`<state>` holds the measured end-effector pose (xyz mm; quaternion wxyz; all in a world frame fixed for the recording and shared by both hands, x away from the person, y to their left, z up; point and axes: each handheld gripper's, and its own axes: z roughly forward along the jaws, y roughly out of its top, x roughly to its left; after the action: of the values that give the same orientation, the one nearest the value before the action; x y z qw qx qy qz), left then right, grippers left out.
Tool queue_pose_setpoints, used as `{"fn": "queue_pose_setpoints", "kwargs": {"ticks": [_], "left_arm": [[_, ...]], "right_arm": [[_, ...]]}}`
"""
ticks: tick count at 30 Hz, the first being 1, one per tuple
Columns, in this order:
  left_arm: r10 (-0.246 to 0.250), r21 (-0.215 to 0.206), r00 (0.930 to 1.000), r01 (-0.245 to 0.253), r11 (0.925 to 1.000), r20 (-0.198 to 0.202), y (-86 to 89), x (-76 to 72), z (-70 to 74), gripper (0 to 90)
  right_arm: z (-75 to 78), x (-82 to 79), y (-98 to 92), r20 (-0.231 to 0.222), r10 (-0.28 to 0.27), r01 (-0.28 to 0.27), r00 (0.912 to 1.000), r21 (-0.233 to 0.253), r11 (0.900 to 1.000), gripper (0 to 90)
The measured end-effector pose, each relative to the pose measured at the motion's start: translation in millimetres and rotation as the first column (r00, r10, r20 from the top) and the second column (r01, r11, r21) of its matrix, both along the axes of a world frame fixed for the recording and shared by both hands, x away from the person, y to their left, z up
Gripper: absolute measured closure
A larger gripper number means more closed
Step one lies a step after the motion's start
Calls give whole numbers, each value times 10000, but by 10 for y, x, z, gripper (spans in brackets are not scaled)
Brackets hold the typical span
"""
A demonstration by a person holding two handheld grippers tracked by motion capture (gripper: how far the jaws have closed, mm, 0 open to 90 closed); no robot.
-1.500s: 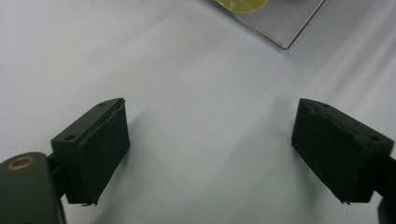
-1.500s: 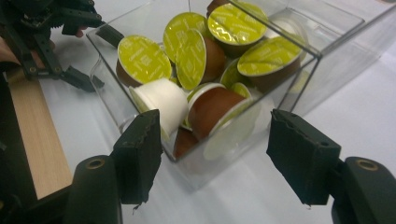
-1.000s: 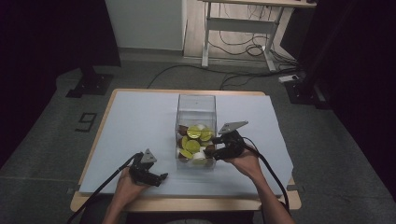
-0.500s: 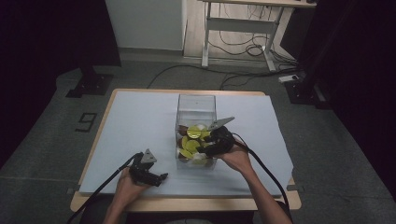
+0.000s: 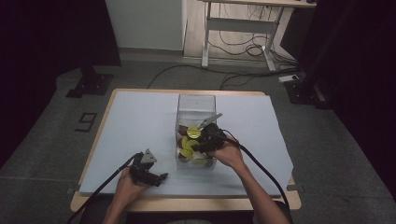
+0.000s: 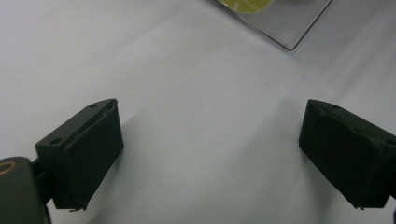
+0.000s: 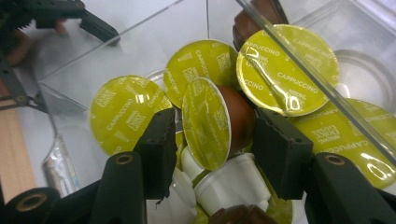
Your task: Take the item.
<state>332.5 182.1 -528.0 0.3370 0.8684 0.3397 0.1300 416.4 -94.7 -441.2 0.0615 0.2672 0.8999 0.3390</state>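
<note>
A clear plastic box [image 5: 196, 103] stands mid-table and holds several coffee capsules [image 5: 189, 144] with yellow-green "cappuccino" lids. My right gripper [image 5: 200, 140] reaches over the box's near right side. In the right gripper view, my right gripper [image 7: 217, 140] is shut on a brown capsule [image 7: 205, 122] that lies sideways between the jaws, above the pile. White and brown capsules [image 7: 229, 184] lie under it. My left gripper [image 5: 158, 178] rests on the table at the front left. In its own view my left gripper [image 6: 210, 149] is open over bare white table.
The white table cover [image 5: 135, 126] ends at a wooden front edge [image 5: 187, 201]. A corner of the box [image 6: 285, 28] shows at the top of the left gripper view. Desk legs and cables [image 5: 238, 49] lie on the floor beyond the table.
My right gripper has moved left, from beside the box's right wall to over the capsules inside it. The left gripper has stayed put.
</note>
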Motion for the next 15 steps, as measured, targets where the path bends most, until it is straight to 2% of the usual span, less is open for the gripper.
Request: {"fn": "queue_pose_setpoints", "kwargs": {"ticks": [7, 15], "left_arm": [[-1, 1, 10000, 1, 10000, -2, 0, 0, 0, 57], [-8, -3, 10000, 8, 10000, -7, 1, 1, 0, 57]], "right_arm": [[-3, 28, 46, -122, 112, -114, 9999, -113, 9999, 488], [-26, 32, 54, -244, -39, 25, 9997, -569, 9984, 458]]}}
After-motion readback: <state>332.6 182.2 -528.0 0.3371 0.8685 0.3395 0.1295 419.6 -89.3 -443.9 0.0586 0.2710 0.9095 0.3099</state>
